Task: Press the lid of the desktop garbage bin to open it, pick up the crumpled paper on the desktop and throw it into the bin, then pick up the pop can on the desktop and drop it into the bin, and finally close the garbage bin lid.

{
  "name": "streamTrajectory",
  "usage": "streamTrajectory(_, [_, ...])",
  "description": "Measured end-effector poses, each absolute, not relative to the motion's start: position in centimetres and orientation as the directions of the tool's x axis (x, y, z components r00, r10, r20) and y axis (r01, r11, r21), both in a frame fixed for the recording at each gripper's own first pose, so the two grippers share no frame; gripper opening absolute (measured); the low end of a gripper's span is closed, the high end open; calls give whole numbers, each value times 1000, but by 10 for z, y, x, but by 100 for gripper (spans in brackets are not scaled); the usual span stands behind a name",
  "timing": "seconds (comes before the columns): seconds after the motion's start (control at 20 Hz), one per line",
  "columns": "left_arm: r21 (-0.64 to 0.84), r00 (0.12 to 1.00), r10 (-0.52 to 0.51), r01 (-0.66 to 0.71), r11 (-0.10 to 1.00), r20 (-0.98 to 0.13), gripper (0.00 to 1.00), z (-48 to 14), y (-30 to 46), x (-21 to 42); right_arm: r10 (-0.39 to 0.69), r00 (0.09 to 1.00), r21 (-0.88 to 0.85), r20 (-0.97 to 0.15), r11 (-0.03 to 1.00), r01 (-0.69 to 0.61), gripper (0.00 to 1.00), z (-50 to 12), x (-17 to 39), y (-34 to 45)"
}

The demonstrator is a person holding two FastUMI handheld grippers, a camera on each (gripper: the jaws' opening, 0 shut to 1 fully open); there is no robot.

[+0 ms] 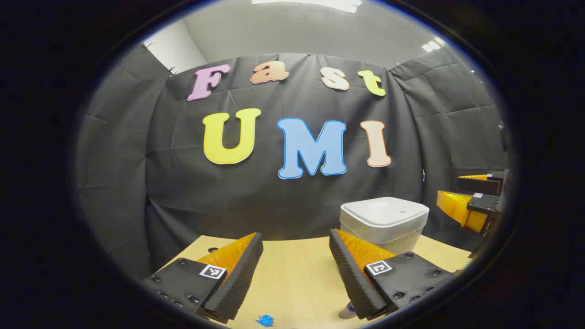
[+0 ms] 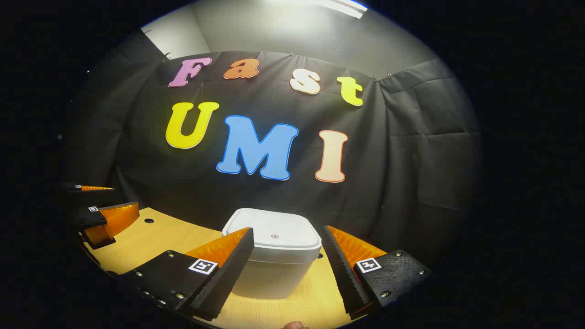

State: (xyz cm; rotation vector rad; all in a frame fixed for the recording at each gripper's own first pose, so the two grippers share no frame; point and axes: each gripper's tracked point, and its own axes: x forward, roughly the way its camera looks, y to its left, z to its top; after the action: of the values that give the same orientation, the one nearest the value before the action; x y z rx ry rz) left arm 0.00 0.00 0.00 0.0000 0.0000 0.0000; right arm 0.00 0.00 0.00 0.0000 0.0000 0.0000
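We are seeing a light wooden tabletop (image 1: 292,274) lying under everything, with a small round hole (image 2: 148,220) showing near its far left edge in the right gripper view. Black cloth (image 1: 183,183) is hanging as the booth wall behind it. A small blue scrap (image 1: 265,321) is sitting on the tabletop's near edge. A ceiling light (image 2: 340,7) is glowing overhead.

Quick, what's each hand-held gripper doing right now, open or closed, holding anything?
Left hand-held gripper: open, holding nothing, over the table.
Right hand-held gripper: open, holding nothing, fingers either side of the closed garbage bin.
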Motion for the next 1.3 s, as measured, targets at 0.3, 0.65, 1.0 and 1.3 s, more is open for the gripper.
streamTrajectory(0.3, [-1,1000,3,-3,1000,0,100,0,1,0,-3,1000,7,-5,1000,3,95,0,-1,-4])
streamTrajectory(0.65, [-6,1000,18,-18,1000,-5,100,-3,5,-6,7,1000,12,-22,1000,-7,95,-4,-2,1])
streamTrajectory(1.0, [9,999,40,-40,999,17,94,1,10,-8,14,999,28,-38,1000,-13,95,-3,-1,5])
streamTrajectory(1.3, [26,998,45,-46,999,33,95,2,12,-7,28,997,36,-67,999,-26,95,-8,2,10])
